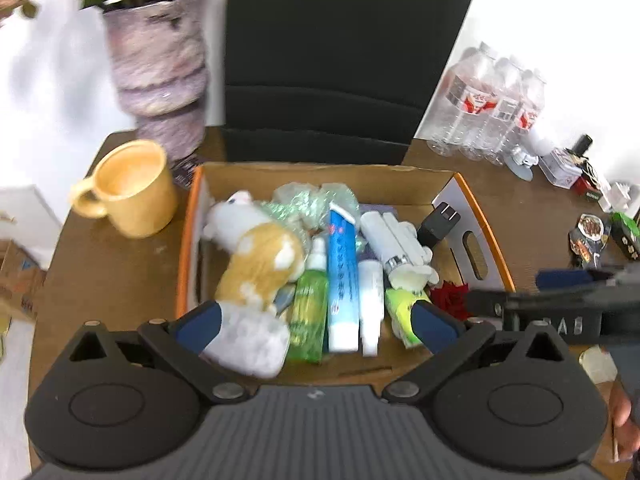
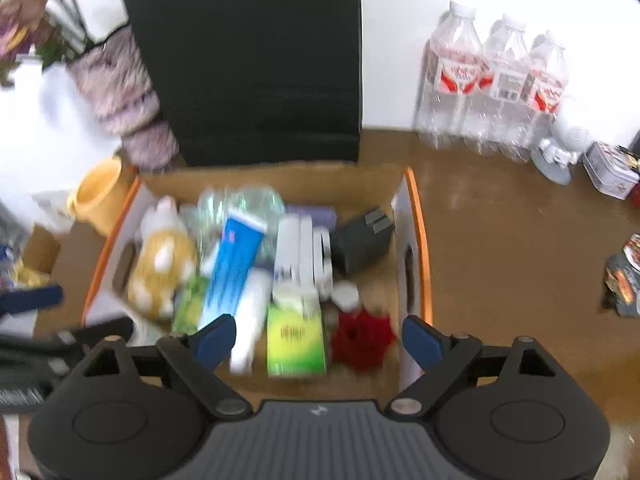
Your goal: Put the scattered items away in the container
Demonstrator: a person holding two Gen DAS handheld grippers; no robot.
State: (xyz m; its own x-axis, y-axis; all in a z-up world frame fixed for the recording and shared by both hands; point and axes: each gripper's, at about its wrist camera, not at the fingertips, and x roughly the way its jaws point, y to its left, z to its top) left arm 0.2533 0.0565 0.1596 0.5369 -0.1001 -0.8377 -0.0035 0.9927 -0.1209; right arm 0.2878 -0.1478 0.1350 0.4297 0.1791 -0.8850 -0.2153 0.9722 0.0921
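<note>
1. A cardboard box (image 1: 476,232) with orange edges is sitting on a brown table (image 1: 116,276), in front of a black chair (image 1: 328,60); the items are lying inside it.
2. At the box's left side a white and tan plush (image 1: 256,252) is lying, with a white fluffy thing (image 1: 248,340) just below it, near the box's front wall.
3. Beside the plush a green spray bottle (image 1: 310,304), a blue tube (image 1: 342,280) and a white tube (image 1: 370,304) are lying side by side, pointing toward the back wall.
4. Crinkled clear plastic (image 1: 312,200) is filling the back of the box.
5. White sticks (image 1: 392,236) and a black charger (image 1: 438,224) are resting toward the right wall, the charger's prongs pointing up.
6. A green packet (image 2: 296,340) and a red flower (image 2: 362,340) are lying in the front right corner, side by side.
7. The left gripper (image 1: 316,326) is hovering over the front of the box, its jaws spread wide and gripping nothing.
8. The right gripper (image 2: 318,340) is hanging over the front right corner, its jaws also apart and empty.
9. Outside the box, a yellow mug (image 1: 128,188) is standing to its left, clear bottles (image 2: 496,80) are standing well to its right by the wall, and small packets (image 1: 592,236) are lying on the table at the far right.
</note>
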